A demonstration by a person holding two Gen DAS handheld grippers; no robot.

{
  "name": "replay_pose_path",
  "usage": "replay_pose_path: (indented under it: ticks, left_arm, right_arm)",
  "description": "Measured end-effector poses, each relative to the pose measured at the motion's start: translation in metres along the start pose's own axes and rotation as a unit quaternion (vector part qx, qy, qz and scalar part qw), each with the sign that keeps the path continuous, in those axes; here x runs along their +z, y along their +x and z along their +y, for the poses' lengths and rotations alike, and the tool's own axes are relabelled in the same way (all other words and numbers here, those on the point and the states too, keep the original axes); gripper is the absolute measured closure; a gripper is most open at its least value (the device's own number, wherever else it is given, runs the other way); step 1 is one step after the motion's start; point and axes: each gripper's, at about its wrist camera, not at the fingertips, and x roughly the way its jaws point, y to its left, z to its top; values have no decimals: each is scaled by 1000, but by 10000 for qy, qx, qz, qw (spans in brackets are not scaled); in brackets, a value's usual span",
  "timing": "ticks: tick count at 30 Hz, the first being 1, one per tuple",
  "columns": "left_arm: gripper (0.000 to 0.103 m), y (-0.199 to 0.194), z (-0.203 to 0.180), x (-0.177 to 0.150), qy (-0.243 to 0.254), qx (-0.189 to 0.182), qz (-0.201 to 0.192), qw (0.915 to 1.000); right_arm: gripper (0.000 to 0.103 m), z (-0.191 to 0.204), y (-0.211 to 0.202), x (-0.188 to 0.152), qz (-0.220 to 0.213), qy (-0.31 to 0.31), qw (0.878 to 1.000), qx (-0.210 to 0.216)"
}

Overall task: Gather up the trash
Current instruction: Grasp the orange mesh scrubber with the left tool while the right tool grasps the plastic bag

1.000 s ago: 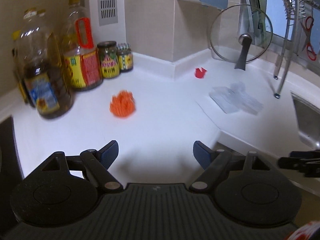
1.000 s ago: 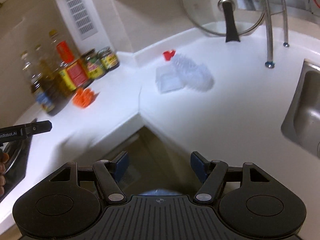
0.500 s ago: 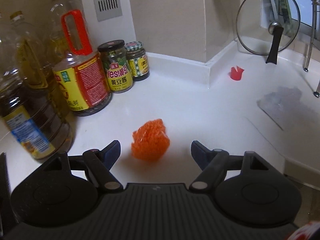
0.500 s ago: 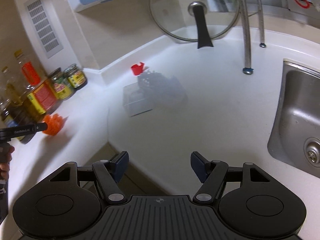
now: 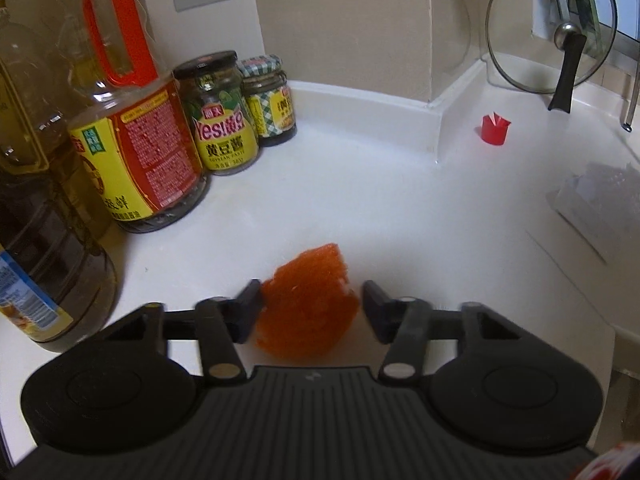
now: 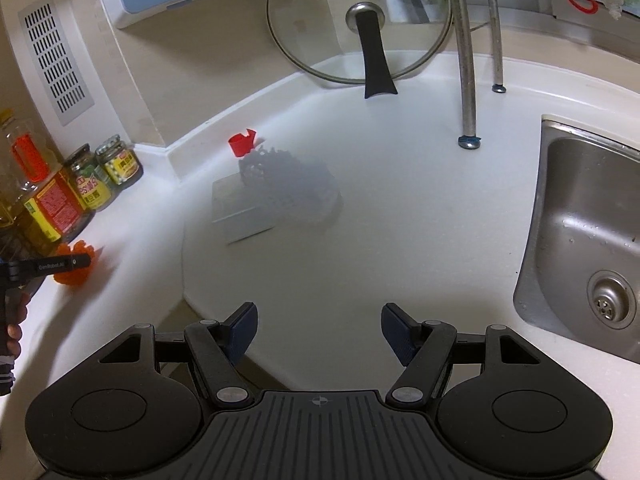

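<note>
Starting at the far left of the white counter [image 5: 360, 200], we have the big oil bottles [image 5: 132, 132] and two sauce jars [image 5: 224, 120] standing close behind our work, so we want to keep the left gripper [image 5: 310, 310] low and clear of them as we take the orange mesh wad [image 5: 308, 304]. The wad lies on the counter between the two fingers, and the jaws are closing on it now; the left pad looks to be at its edge while a sliver of counter shows beside the right pad, so we judge the grip not yet made. The wad looks soft and springy, so we should let the fingers squeeze well in and catch its middle, not its loose fringe, before lifting straight up. Moving right, a small red scrap [image 5: 495, 130] sits near the wall corner, and a clear plastic packet [image 6: 276, 200] lies flat beyond the counter's bend; both are probably next. Our right gripper [image 6: 318, 330] hangs over the counter edge with its fingers apart and nothing between them, the sink [image 6: 580, 240] to its right, well placed to go for the packet.
</note>
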Motion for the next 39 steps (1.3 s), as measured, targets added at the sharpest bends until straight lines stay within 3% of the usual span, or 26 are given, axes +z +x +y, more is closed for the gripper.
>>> replay_pose_path:
  ticks: [9, 25, 33, 35, 39]
  left_arm:
    - [71, -11, 4, 1, -15, -109, -248, 9996]
    - [71, -62, 22, 1, -405, -295, -605, 9969]
    - [71, -63, 31, 1, -440, -284, -618, 9967]
    - [71, -62, 32, 0, -430, -299, -599, 9968]
    - [71, -59, 33, -1, -421, -340, -569, 9969]
  right_arm:
    - [34, 5, 7, 7, -129, -173, 9998, -35]
    - [34, 48, 57, 53, -723, -894, 9933, 121]
    - [35, 68, 91, 60, -862, -1273, 9880, -118]
    - [50, 69, 97, 61, -835, -1273, 9882, -141]
    - [61, 67, 108, 61, -736, -1173, 9902, -152]
